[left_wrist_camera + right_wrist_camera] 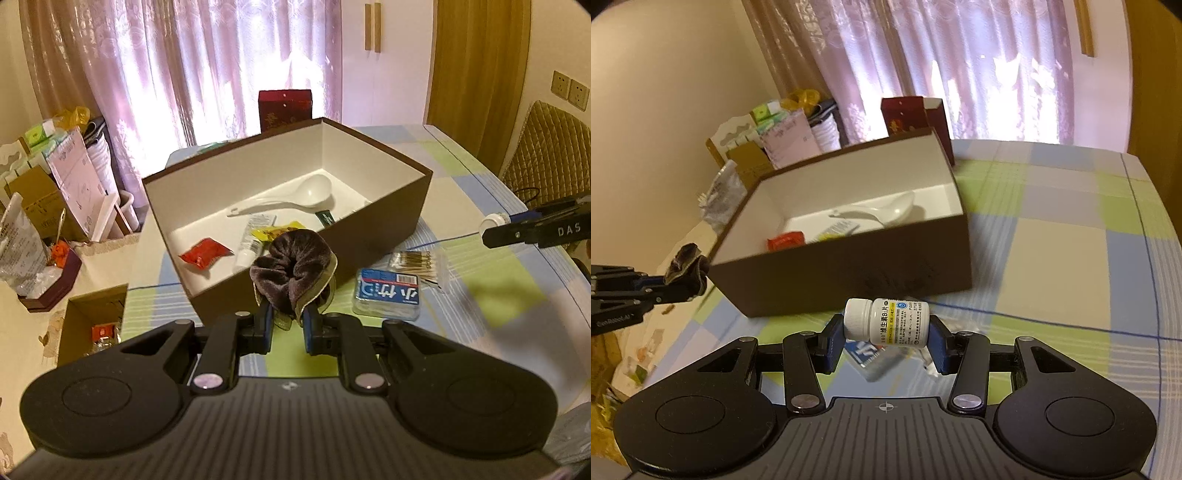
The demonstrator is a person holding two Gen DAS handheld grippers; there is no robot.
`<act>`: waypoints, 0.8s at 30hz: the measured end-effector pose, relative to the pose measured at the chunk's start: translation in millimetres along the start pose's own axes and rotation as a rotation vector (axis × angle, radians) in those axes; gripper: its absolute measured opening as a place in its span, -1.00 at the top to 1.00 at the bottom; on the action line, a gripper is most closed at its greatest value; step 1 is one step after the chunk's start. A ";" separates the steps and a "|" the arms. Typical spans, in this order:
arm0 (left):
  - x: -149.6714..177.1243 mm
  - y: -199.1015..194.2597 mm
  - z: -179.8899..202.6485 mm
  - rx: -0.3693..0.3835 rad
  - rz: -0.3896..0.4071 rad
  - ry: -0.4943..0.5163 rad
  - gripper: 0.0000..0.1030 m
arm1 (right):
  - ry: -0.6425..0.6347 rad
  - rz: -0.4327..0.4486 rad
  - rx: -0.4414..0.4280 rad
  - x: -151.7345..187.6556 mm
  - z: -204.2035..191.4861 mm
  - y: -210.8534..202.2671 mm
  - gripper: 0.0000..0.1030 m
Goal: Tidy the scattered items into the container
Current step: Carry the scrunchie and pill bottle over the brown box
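A brown box (373, 225) with a white inside stands on the checked table; in it lie a white spoon (295, 197), a red packet (204, 254), a white tube (253, 240) and a yellow packet (275, 232). My left gripper (287, 321) is shut on a dark velvet scrunchie (293, 264), held above the table just before the box's near wall. My right gripper (886, 332) is shut on a small white pill bottle (886, 323), lying sideways between the pads, in front of the box (849, 277). The left gripper's scrunchie (686, 264) shows at the left of the right wrist view.
A blue tissue pack (388, 293) and a bag of cotton swabs (419, 264) lie on the table right of the box. A red carton (284, 109) stands behind it. Cluttered boxes and bags (48, 206) crowd the left side; a chair (546, 147) stands at the right.
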State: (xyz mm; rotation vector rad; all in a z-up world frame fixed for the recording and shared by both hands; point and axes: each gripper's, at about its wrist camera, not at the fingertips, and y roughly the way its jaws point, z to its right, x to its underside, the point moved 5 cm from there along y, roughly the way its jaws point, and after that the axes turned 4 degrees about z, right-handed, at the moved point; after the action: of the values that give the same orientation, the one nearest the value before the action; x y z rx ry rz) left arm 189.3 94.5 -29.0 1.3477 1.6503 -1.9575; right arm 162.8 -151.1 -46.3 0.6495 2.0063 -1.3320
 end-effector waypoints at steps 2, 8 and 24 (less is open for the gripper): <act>-2.9 -2.4 -3.7 -0.002 0.010 0.005 0.76 | 0.002 0.002 -0.016 -4.9 -3.2 1.4 0.04; -15.8 -4.5 -16.1 -0.014 0.038 0.028 0.76 | 0.000 0.029 -0.045 -24.7 -11.8 5.1 0.04; -39.7 21.1 -51.3 0.006 0.027 0.145 0.76 | -0.039 0.057 -0.067 -71.8 -28.5 34.5 0.04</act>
State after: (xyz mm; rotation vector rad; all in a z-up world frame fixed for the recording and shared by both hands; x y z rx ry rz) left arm 250.0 118.3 -9.0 1.5386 1.6802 -1.8914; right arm 228.8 -115.9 -6.6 0.6403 1.9775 -1.2293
